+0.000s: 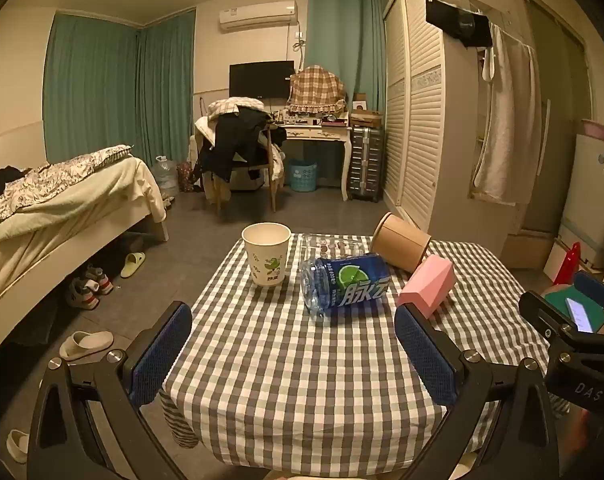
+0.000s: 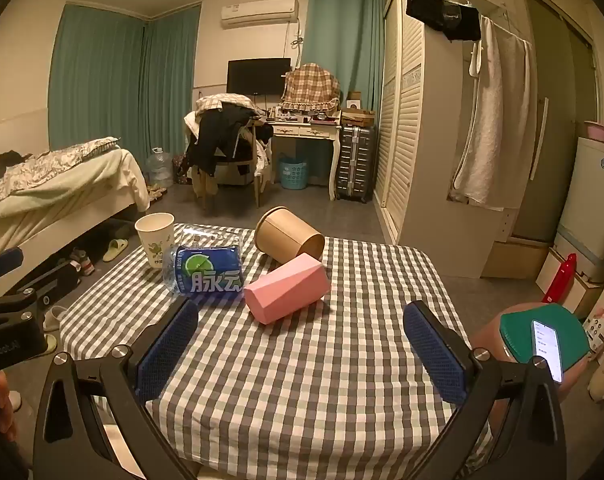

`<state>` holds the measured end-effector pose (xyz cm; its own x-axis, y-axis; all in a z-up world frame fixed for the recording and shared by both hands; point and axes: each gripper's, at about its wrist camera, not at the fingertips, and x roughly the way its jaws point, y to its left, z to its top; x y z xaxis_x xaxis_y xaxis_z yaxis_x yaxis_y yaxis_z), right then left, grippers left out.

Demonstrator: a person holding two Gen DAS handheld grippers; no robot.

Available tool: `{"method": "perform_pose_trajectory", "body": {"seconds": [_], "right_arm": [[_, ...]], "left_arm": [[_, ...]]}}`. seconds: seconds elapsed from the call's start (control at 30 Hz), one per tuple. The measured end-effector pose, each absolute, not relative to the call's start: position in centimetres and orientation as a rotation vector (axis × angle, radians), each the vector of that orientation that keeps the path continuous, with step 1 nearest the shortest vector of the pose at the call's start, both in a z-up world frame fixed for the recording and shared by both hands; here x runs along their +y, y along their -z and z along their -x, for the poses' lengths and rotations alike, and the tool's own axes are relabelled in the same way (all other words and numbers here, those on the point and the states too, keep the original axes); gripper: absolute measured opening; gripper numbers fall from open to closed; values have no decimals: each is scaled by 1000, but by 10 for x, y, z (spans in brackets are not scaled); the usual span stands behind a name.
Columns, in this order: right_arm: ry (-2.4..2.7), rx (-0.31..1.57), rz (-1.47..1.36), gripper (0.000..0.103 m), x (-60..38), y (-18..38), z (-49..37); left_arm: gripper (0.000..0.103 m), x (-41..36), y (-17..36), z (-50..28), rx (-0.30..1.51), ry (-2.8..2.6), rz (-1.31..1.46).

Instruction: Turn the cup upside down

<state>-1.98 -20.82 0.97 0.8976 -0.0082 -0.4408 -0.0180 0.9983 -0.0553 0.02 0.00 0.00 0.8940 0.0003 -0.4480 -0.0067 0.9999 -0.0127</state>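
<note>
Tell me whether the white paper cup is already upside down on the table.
No, the white paper cup stands upright on the checked tablecloth, its open mouth facing up, with neither gripper touching it.

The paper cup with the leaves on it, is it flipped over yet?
Not yet. The white paper cup stands upright on the checkered table, mouth open to the ceiling. Nothing looks done so far. Nothing is in hand either: the left tool and right tool are both open and empty, back from the things on the table. Left to do: reach the cup, grip it, turn it over and set it down on its rim.
</note>
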Motion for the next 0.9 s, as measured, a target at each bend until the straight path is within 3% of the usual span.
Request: {"method": "perform_pose_trajectory", "body": {"seconds": [0.9], "right_arm": [[-5, 469, 54, 103, -208, -5, 14]], "left_arm": [[103, 4, 0, -2, 460, -13, 18]]}}
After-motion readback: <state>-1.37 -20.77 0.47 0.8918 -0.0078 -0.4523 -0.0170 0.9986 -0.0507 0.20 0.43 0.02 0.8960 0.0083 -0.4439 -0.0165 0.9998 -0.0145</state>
